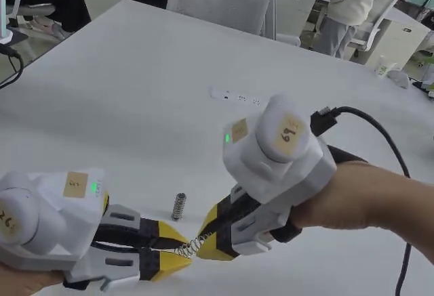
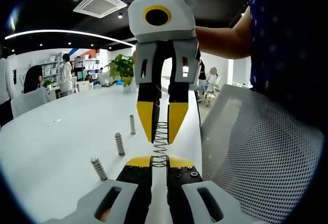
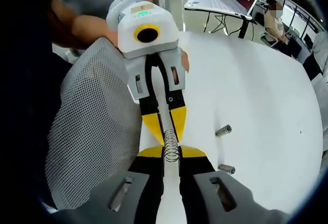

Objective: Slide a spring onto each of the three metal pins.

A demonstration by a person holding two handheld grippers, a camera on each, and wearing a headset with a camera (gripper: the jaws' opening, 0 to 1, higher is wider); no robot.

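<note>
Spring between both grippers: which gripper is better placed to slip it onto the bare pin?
Probably right: both grip the spring, but the bare pin stands nearest the right gripper.

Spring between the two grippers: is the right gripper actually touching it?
Touching. The left gripper view shows the right gripper with yellow tips closed against both sides of the spring, no gap. The right gripper view shows the coil end between its own jaws.

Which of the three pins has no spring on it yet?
The farthest pin in the left gripper view: its shaft is smooth. The middle pin and nearest pin each carry coils.
</note>
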